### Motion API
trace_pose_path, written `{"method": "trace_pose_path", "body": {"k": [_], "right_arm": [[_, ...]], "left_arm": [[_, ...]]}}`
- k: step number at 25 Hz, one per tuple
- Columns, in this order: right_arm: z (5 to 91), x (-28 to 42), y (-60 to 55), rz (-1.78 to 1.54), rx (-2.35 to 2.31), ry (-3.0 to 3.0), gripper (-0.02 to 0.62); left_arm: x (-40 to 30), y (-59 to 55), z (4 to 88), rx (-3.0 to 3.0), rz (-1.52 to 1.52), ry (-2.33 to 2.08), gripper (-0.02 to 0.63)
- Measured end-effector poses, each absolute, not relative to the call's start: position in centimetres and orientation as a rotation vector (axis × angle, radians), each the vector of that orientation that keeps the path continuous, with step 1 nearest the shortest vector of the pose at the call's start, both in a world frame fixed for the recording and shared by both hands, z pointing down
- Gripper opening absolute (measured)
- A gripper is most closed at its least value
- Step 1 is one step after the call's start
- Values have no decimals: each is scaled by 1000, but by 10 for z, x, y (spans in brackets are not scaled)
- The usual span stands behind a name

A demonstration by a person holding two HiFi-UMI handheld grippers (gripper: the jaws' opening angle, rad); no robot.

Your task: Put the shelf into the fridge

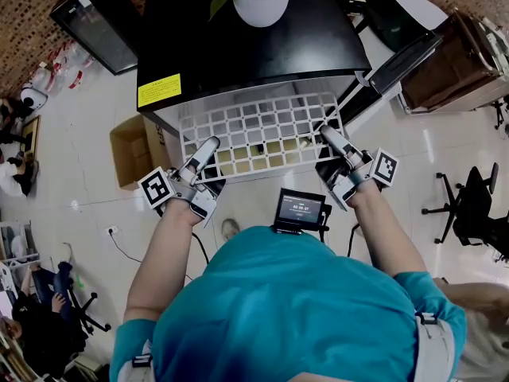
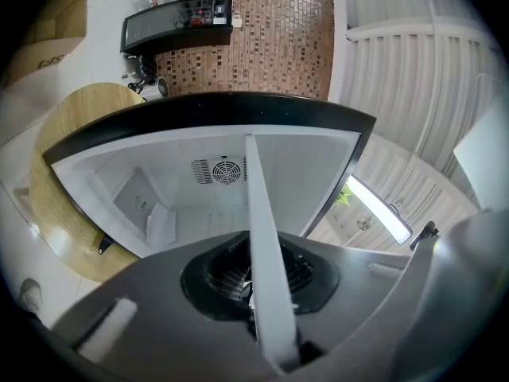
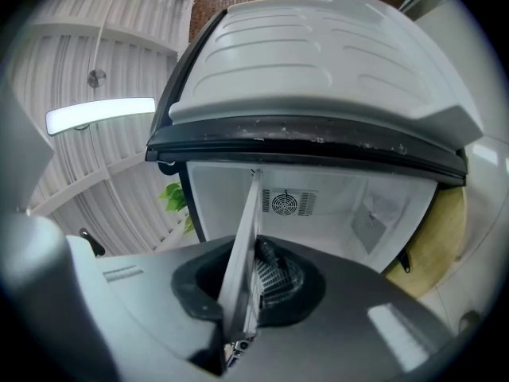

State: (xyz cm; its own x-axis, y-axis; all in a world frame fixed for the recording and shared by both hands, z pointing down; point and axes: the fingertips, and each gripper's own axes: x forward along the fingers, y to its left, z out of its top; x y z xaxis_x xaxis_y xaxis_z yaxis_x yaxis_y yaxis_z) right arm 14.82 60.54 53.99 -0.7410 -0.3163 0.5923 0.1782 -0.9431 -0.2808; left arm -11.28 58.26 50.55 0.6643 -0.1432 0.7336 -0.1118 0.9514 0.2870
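"Two claws are working at once, yes? What are they doing?"

"Both are biting down on the wire shelf (image 1: 258, 134). The left gripper (image 1: 208, 146) is clamping it near the left end of its near edge, at about 8 o'clock of the grid. The right gripper (image 1: 328, 134) is clamping the other end at about 4 o'clock. Each gripper view is showing the shelf edge-on, pinched tight between the jaws."

"And where is the shelf sitting?"

"It is lying flat at the mouth of the mini fridge (image 1: 238, 46), at 12 o'clock from the person. Its far part is tucking in under the black top, while the near part is sticking out toward the person's chest."

"Is the door standing open?"

"Yes, the fridge door (image 1: 402, 62) is standing open at 2 o'clock. Inside, a round fan vent (image 2: 225, 170) is showing on the white back wall, straight ahead of both grippers."

"Anything else lying around?"

"A potted plant (image 1: 261, 2) is sitting on the fridge's top at 12 o'clock, and a yellow label (image 1: 159, 90) is sticking to the top's near-left corner. An open cardboard box (image 1: 135, 150) is resting on the floor at 9 o'clock of the shelf. A small screen (image 1: 300, 209) is glowing just below the shelf's near edge — between the two arms."
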Motion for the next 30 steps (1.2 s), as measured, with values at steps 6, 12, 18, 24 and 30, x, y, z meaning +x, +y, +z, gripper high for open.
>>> {"method": "trace_pose_path", "body": {"k": [6, 12, 18, 24, 30], "right_arm": [[538, 149, 620, -2691, -988, 226, 29], [550, 149, 621, -2714, -1006, 225, 26], [564, 148, 619, -2702, -1023, 245, 25], [570, 139, 614, -2676, -1088, 367, 29], [547, 121, 606, -2667, -1047, 431, 65]], "left_arm": [[-115, 587, 504, 325, 31, -843, 52], [-115, 587, 506, 330, 42, -879, 52], [-125, 591, 523, 339, 57, -942, 52], [-133, 583, 543, 359, 9, -986, 54], [-123, 575, 517, 333, -136, -1062, 79]]}}
